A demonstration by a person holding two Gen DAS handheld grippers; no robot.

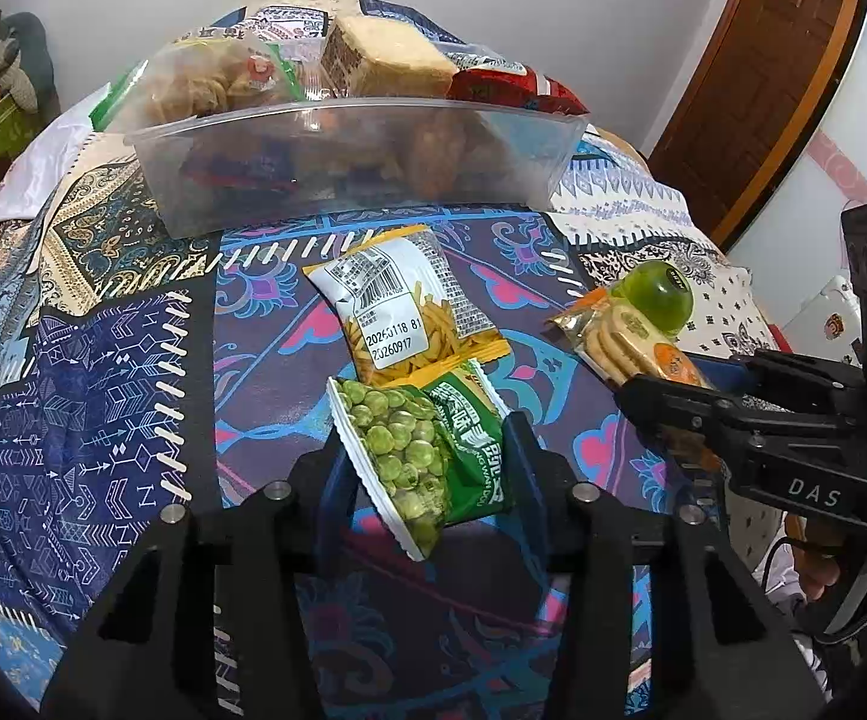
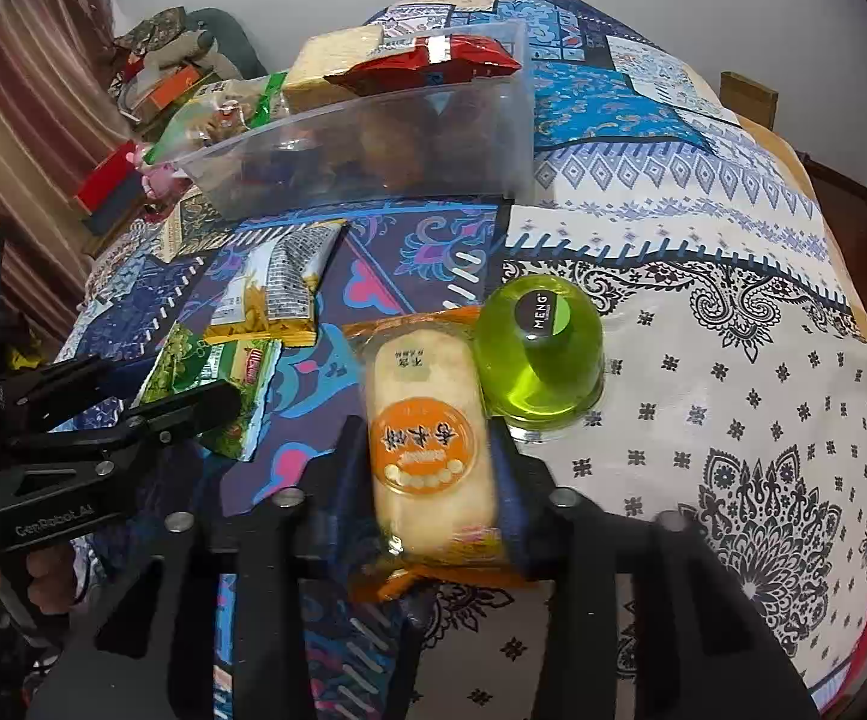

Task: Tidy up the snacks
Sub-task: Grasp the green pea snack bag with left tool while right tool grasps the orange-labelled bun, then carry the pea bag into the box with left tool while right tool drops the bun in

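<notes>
- We judge the job partly done: the clear bin [image 1: 337, 162], upper centre of the left view, already holds several packets.
- Our left gripper [image 1: 427, 468] is clamped on the green pea packet [image 1: 415, 450], low centre of the frame.
- Our right gripper [image 2: 427, 480] is clamped on the orange cracker pack [image 2: 427, 420], bottom centre of the right view, touching the green jelly cup [image 2: 538, 354].
- The yellow snack bag [image 1: 409, 306] lies loose mid-frame; all four are still left to bin.
- Readable: "20260118" and "20260917" on that bag, "MENG" on the cup.
</notes>
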